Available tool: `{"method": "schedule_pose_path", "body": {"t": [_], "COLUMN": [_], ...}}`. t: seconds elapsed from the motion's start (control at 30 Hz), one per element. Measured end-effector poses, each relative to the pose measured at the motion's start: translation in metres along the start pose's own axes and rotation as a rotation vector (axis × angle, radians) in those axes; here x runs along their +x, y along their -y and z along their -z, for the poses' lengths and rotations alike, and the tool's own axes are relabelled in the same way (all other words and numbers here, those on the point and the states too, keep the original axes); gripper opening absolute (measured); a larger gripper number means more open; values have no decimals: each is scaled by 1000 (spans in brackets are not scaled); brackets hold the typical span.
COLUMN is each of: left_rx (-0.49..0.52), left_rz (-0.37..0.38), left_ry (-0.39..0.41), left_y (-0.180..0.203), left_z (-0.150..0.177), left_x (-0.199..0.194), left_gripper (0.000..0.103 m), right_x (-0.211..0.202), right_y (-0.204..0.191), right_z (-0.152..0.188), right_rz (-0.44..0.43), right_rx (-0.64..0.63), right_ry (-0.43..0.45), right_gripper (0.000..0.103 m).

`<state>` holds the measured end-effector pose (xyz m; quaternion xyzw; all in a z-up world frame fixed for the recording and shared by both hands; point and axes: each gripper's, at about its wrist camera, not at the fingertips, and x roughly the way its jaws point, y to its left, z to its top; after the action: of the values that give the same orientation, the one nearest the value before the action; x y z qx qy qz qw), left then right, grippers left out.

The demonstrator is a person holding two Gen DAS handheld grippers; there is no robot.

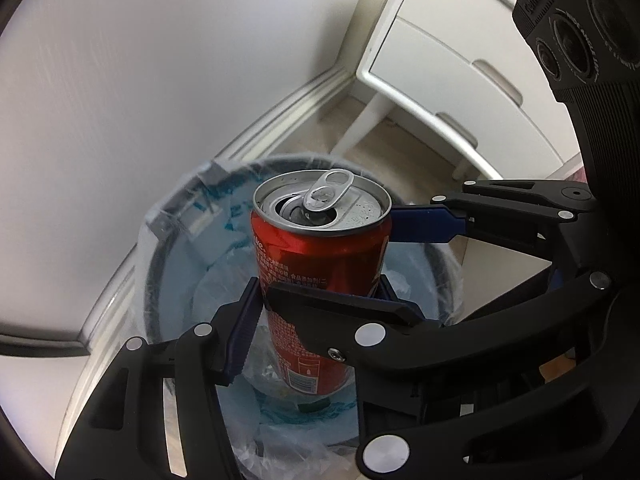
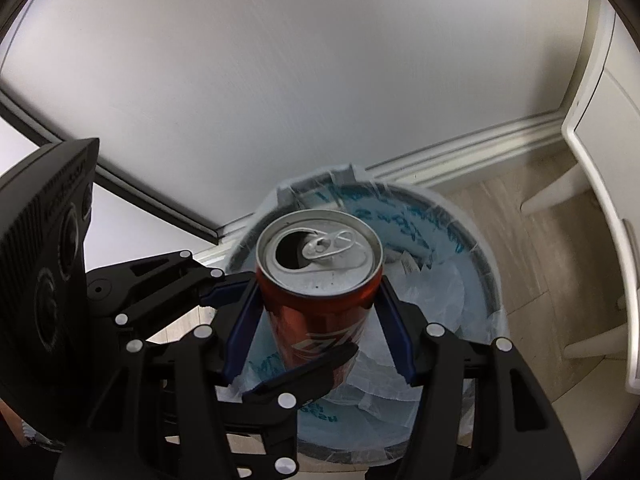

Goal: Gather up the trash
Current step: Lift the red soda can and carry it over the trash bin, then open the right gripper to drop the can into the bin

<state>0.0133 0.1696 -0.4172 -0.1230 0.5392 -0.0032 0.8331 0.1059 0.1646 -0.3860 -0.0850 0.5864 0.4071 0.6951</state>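
Both tools were clenched on one red soda can (image 1: 320, 264), crossing each other at its middle: the left hand-held gripper (image 1: 316, 300) pressed its blue pads against the can's sides, and the right hand-held gripper (image 2: 320, 312) squeezed it from another angle, each one's black arm lying across the other's view. The can stood upright between the fingers, its top open and the pull tab raised. Directly below both grippers sat the trash bin (image 2: 472, 256), lined with a pale blue bag (image 1: 224, 216) that already held some crumpled plastic. By my judgement the step in hand was the drop: it would go best with the can centred over the opening, clear of the rim, and both pairs of fingers loosened together so it falls straight instead of tipping sideways. Beyond the bin ran a white baseboard (image 2: 472, 148), and to the right of it stood a white cabinet (image 1: 460, 80).
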Motion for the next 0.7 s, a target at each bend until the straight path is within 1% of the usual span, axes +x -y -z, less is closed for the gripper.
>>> {"method": "schedule_pose_path", "body": {"t": [0.17, 0.33, 0.4, 0.43, 0.47, 0.5, 0.53, 0.6, 0.63, 0.67, 0.7], "left_rx": [33, 27, 20, 15, 12, 8, -1, -28, -34, -39, -40], "left_rz": [-15, -16, -17, -24, -31, -37, -40, -47, -50, -55, -65], "left_ry": [-25, -32, -33, -31, -28, -24, -13, 9, 15, 22, 29], "left_y": [0, 1, 0, -1, -1, -2, -3, -5, -6, -6, -7], "left_z": [-1, -2, -4, -4, -5, -5, -6, -8, -10, -10, -11], "left_x": [9, 10, 11, 10, 10, 8, 6, 0, -1, -2, -3], "left_gripper": [54, 54, 61, 68, 71, 72, 75, 82, 88, 93, 95], "right_x": [10, 13, 12, 12, 13, 10, 7, 3, 1, -1, -4], "right_y": [5, 1, 3, 3, 5, 7, 9, 12, 13, 13, 13], "right_z": [5, 5, 5, 6, 5, 5, 5, 3, 3, 3, 3], "right_rz": [-8, -1, -2, 3, 11, 26, 32, 24, 28, 42, 52], "right_rx": [5, 0, -1, 1, 1, 7, 20, 41, 45, 43, 35], "right_ry": [-19, -19, -24, -24, -19, -2, 13, 26, 32, 42, 49], "right_gripper": [55, 55, 55, 58, 64, 76, 82, 86, 89, 89, 89]}}
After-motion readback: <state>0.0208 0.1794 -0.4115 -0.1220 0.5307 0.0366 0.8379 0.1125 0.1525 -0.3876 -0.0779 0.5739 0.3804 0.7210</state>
